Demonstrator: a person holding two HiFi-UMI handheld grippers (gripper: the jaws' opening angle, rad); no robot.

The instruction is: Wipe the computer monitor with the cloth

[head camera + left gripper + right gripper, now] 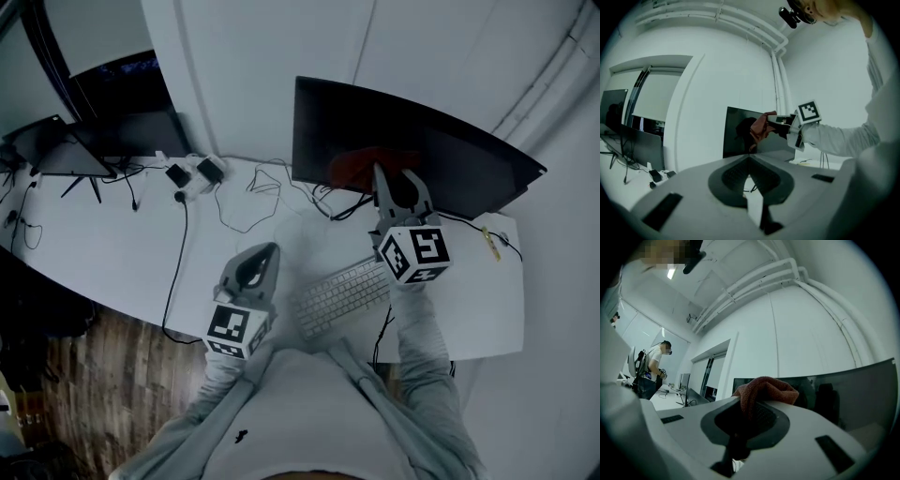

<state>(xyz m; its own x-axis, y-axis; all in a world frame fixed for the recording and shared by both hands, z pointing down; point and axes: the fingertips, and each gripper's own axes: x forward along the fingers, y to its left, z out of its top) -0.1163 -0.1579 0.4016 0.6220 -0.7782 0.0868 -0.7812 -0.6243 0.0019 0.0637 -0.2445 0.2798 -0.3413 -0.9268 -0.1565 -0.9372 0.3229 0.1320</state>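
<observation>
The dark monitor (412,141) stands at the back of the white desk (112,253). A red cloth (361,167) is bunched against the lower left part of its screen. My right gripper (386,180) is shut on that cloth and holds it at the screen. In the right gripper view the cloth (764,390) bulges out over the jaws, with the monitor (853,390) just behind. My left gripper (265,253) hovers over the desk left of the keyboard, shut and empty. The left gripper view shows the cloth (761,126) and the right gripper (782,120) at the monitor (737,136).
A white keyboard (342,295) lies in front of the monitor. Loose cables (253,192) and power adapters (192,176) lie on the desk to the left. Another screen (56,150) stands at the far left. A person (651,369) stands far off. Wooden floor (103,375) lies below the desk's edge.
</observation>
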